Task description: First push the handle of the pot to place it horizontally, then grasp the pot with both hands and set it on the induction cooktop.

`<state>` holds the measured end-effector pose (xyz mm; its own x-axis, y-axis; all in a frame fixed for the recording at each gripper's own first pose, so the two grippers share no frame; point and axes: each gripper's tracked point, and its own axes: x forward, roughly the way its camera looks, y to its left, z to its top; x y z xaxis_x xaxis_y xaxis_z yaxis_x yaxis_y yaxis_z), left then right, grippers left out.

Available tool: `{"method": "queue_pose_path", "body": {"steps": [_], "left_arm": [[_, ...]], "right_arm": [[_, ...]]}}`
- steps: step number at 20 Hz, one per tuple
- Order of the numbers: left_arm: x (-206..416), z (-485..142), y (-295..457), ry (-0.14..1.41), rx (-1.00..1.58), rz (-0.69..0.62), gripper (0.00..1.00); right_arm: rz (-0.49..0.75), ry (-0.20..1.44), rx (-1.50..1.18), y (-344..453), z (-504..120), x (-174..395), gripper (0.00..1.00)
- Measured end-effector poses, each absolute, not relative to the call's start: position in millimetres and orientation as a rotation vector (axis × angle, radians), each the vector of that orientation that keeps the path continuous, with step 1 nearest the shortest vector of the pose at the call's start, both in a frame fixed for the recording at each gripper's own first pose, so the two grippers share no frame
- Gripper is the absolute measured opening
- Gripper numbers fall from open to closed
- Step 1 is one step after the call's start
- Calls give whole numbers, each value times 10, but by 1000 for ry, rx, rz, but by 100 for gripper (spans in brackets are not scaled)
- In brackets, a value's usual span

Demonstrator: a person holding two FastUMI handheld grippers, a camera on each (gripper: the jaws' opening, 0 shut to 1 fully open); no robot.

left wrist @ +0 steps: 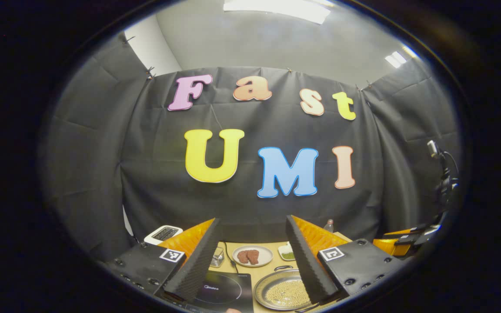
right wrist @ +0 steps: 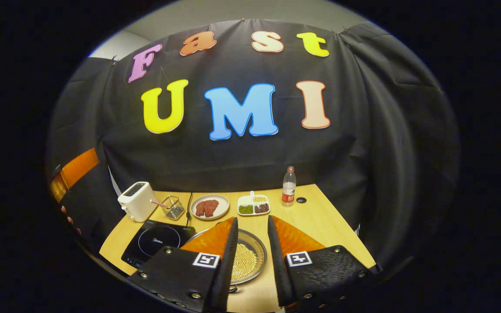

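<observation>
The pot (left wrist: 282, 292), a shallow metal pan holding pale beans, sits on the wooden table (right wrist: 320, 221) just right of the black induction cooktop (left wrist: 222, 289). A small loop handle (left wrist: 282, 268) shows at its far rim. My left gripper (left wrist: 252, 218) hovers open above table level, with cooktop and pot seen between its fingers. In the right gripper view the pot (right wrist: 247, 260) lies beneath my right gripper (right wrist: 252, 218), which is open and holds nothing. The cooktop (right wrist: 157, 241) is to the pot's left. Part of the left gripper (right wrist: 74, 169) shows at the far left edge.
Along the back of the table stand a white toaster (right wrist: 136, 201), a small wire basket (right wrist: 173, 207), a plate of red meat (right wrist: 209, 207), a divided dish of beans (right wrist: 254, 204) and a water bottle (right wrist: 288, 187). A cord runs behind the cooktop.
</observation>
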<state>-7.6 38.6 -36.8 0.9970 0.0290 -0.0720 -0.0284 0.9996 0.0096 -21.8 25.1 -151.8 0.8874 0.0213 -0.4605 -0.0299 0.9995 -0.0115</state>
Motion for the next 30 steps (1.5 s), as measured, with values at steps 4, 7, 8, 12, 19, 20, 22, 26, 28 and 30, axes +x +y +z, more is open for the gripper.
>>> {"method": "queue_pose_path", "body": {"steps": [4,7,8,12,19,20,22,26,28,30], "left_arm": [[-112,-479,490,99,5,37,95],[-133,-553,565,110,7,43,95],[-129,-581,607,113,12,45,95],[-154,-698,799,137,7,69,99],[-246,-675,1083,133,7,114,97],[-258,-668,1110,129,10,117,97],[-275,-689,1152,130,11,120,95],[-343,-714,1267,132,15,131,97],[-373,-714,1346,136,22,143,97],[-418,-674,1420,133,22,154,97]], "right_arm": [[62,614,26,381,-1882,-358,19],[104,712,87,531,-2170,-441,22],[117,743,110,576,-2238,-486,13],[152,861,145,740,-2572,-618,2],[230,1065,179,1080,-3130,-867,4],[247,1088,175,1138,-3203,-903,4],[273,1124,154,1237,-3300,-959,4],[298,1196,142,1411,-3546,-1042,4],[311,1238,156,1517,-3666,-1108,4],[314,1264,153,1574,-3792,-1131,4]]}}
